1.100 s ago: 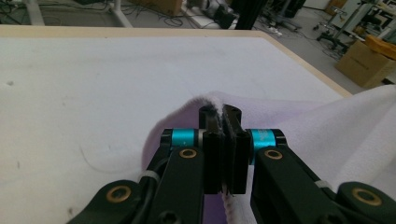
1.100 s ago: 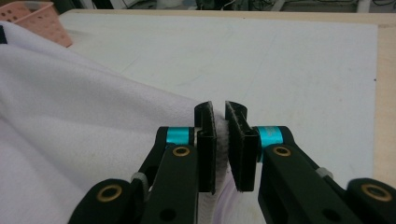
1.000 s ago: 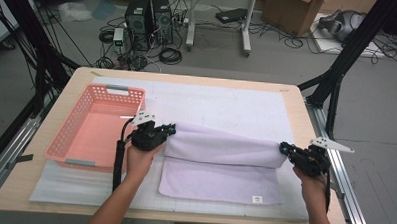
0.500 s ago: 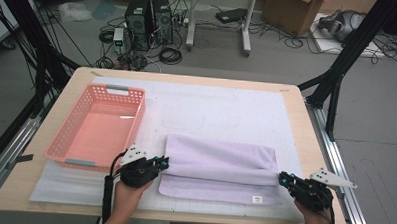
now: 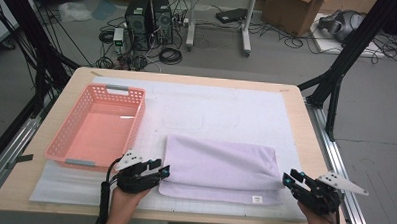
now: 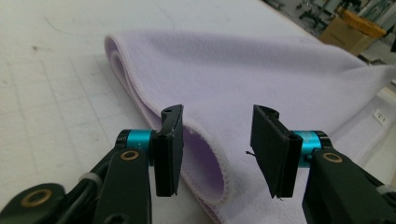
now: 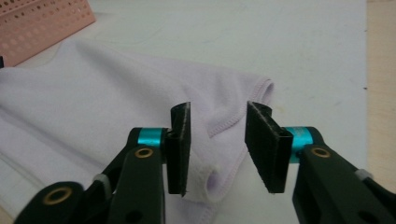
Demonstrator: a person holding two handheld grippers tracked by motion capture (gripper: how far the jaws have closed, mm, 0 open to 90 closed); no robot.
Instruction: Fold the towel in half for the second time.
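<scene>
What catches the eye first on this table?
A folded lilac towel lies on the white mat at the near edge. At either end a hand-held pair of tongs, left and right, has just been opening, pads off the cloth. A pink basket sits to the left.

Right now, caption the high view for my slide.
Both grippers, left and right, open at the folded lilac towel's near corners.

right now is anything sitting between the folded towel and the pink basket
Nothing visible. The folded lavender towel lies on the white mat just right of the pink basket, with only a bare strip of mat between them.
</scene>
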